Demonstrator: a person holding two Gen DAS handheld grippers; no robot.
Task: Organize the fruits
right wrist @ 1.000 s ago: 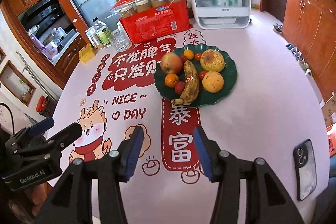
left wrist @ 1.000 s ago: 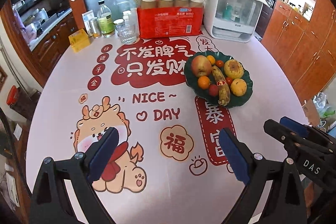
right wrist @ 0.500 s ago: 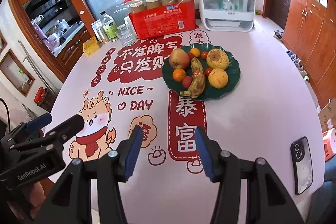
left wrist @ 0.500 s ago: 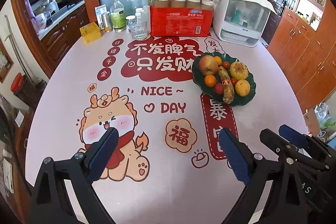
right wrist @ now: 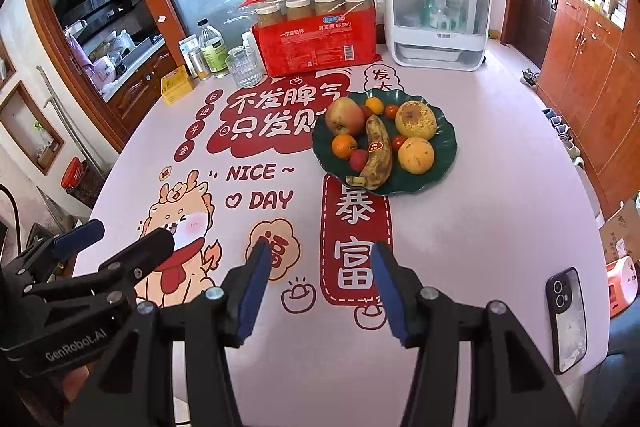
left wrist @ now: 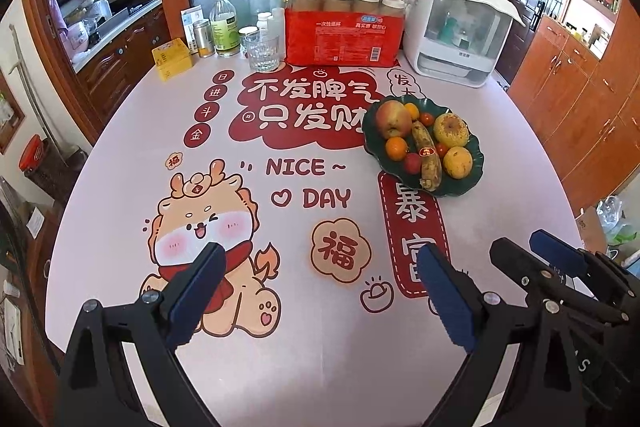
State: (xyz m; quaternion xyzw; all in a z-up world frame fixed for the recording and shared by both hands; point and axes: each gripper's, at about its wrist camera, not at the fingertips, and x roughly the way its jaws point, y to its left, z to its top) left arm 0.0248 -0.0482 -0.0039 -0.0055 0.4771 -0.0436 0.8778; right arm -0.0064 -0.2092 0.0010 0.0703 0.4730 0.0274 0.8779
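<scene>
A dark green leaf-shaped plate [left wrist: 476, 151] [right wrist: 446, 135] sits right of the table's middle and holds the fruit: an apple [left wrist: 393, 119] [right wrist: 345, 115], a spotted banana [left wrist: 427, 159] [right wrist: 376, 151], two yellow fruits [left wrist: 451, 129] [right wrist: 416, 155], small oranges [left wrist: 396, 149] [right wrist: 344, 145] and little red tomatoes. My left gripper [left wrist: 318, 265] hovers open over the near table with nothing between its blue pads. My right gripper [right wrist: 318, 259] also stands open and empty, well short of the plate. Each gripper shows at the edge of the other's view.
A red pack of paper cups [left wrist: 344, 35] [right wrist: 320, 39], a white dish box [left wrist: 456, 35] [right wrist: 436, 23], a glass [left wrist: 262, 53], bottles [left wrist: 224, 27] and a yellow box [left wrist: 172, 61] line the far edge. A phone [right wrist: 566, 319] lies at the near right edge.
Both views have rolled slightly, so the table now sits more level in them. The plate has drifted a little in frame. Both grippers stay open and the fruit has not moved.
</scene>
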